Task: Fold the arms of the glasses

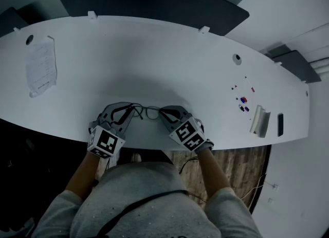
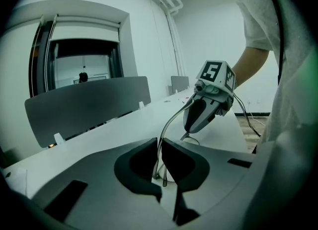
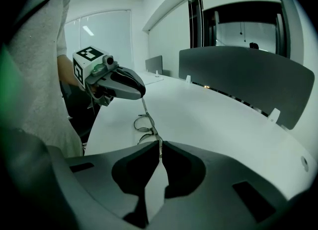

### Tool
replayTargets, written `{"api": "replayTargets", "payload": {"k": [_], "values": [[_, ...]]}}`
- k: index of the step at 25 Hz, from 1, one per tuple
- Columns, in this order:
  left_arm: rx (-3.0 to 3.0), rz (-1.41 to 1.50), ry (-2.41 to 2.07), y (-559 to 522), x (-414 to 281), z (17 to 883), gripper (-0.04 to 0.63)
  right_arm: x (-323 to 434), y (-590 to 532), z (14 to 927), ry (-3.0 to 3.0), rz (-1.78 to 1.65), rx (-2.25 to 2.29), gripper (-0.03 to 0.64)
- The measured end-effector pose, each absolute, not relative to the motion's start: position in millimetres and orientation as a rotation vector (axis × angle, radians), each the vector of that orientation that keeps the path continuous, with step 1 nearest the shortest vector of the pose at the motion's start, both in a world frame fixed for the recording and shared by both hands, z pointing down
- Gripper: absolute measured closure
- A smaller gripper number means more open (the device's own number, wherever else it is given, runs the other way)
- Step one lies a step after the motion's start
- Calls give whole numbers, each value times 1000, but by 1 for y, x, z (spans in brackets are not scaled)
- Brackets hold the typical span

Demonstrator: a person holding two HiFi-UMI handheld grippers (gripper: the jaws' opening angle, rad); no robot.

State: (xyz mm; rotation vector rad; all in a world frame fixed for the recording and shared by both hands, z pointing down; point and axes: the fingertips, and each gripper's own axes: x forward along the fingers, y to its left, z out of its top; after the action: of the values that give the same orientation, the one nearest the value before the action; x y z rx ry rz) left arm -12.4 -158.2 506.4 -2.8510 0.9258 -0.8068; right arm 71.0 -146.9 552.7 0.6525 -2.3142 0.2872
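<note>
Left tool (image 1: pixel 128 111), right tool (image 1: pixel 163 111) each clamp glasses (image 1: pixel 147 111) arm (near table (image 1: pixel 154 57) edge)

desk (image 1: pixel 169 62): white, curved
paper sheet (image 1: pixel 41 67): flat, far left
divider panel (image 1: pixel 149 0): dark, along far edge
coloured bits (image 1: pixel 242 101): right side
</note>
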Motion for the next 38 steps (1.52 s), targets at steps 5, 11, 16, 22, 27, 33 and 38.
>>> {"api": "replayTargets", "payload": {"k": [5, 11, 16, 22, 27, 33, 38], "values": [[-2815, -854, 837, -159, 7, 513, 554, 71, -145, 552, -2342, 316, 652, 584], [-2733, -969, 764, -156, 23, 529, 552, 83, -151, 542, -2387, 348, 731, 584], [-2716, -1014, 732, -157, 30, 537, 552, 81, -154, 498, -2547, 400, 786, 583], [-2686, -1052, 702, -158, 37, 545, 552, 62, -150, 508, -2431, 133, 627, 583], [-2658, -1073, 660, -158, 39, 551, 549, 62, -150, 524, -2368, 73, 572, 583], [-2653, -1056, 627, -158, 42, 551, 549, 64, -152, 533, -2284, -57, 549, 583], [-2560, -1032, 488, -151, 44, 552, 559, 67, -153, 545, -2191, -142, 522, 584]]}}
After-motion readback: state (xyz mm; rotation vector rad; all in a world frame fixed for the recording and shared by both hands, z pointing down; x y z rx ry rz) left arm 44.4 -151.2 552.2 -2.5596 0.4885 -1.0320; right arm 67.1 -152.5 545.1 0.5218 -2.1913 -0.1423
